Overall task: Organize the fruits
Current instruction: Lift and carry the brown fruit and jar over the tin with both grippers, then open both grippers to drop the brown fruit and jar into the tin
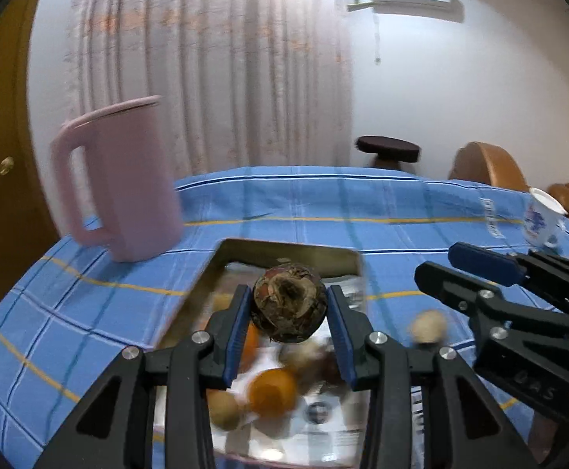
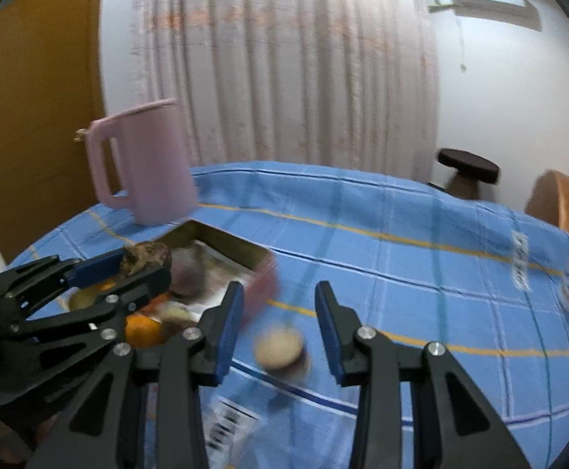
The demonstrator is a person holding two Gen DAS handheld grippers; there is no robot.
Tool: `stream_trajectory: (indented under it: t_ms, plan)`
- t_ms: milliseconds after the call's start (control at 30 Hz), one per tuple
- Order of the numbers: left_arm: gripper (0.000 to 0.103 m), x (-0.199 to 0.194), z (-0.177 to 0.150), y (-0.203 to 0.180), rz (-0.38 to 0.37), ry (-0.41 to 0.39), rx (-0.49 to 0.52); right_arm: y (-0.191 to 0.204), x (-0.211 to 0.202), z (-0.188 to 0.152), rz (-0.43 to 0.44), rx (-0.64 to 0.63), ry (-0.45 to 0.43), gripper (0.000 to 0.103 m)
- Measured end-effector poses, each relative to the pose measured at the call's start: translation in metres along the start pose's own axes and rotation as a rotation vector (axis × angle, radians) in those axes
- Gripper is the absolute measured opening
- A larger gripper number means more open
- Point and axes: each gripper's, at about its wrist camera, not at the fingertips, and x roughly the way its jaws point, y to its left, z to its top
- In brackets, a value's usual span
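My left gripper is shut on a dark brown, rough round fruit and holds it above a gold metal tray. The tray holds oranges and several pale and dark fruits. In the right wrist view the left gripper shows at the left with the brown fruit over the tray. My right gripper is open and empty, above a small pale round fruit lying on the blue cloth. That fruit and the right gripper show at the right in the left wrist view.
A tall pink jug stands behind the tray on the left. A white and blue cup stands at the table's right edge. The table has a blue checked cloth. A dark stool and brown chairs stand beyond it.
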Motion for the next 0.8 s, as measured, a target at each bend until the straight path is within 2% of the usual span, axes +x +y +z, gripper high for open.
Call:
stream_trajectory:
  t_ms: [133,267,400,567,667,733,800]
  plan:
    - [0.041,0.005,-0.005,0.028,0.042,0.033,-0.046,0.032,0.016,0.009,0.064,-0.041,0.011,0.041]
    - [0.041,0.011,-0.012,0.046,0.041,0.058,-0.087,0.044,0.025,0.006,0.051,-0.071,0.033,0.039]
    - [0.041,0.006,-0.016,0.046,0.014,0.045,-0.076,0.006,0.007,0.0,-0.034,-0.051,0.03,0.039]
    - [0.041,0.011,-0.015,0.031,-0.024,0.043,-0.076,-0.065,0.0,-0.009,-0.136,0.067,0.095,0.043]
    - [0.041,0.014,-0.014,0.023,-0.034,0.05,-0.067,-0.068,0.014,-0.02,-0.09,0.08,0.168,0.045]
    - [0.041,0.012,-0.015,0.02,-0.031,0.048,-0.055,-0.055,0.021,-0.028,-0.009,0.066,0.193,0.049]
    - [0.041,0.012,-0.015,0.022,-0.031,0.05,-0.058,-0.042,0.027,-0.033,0.009,0.037,0.218,0.052]
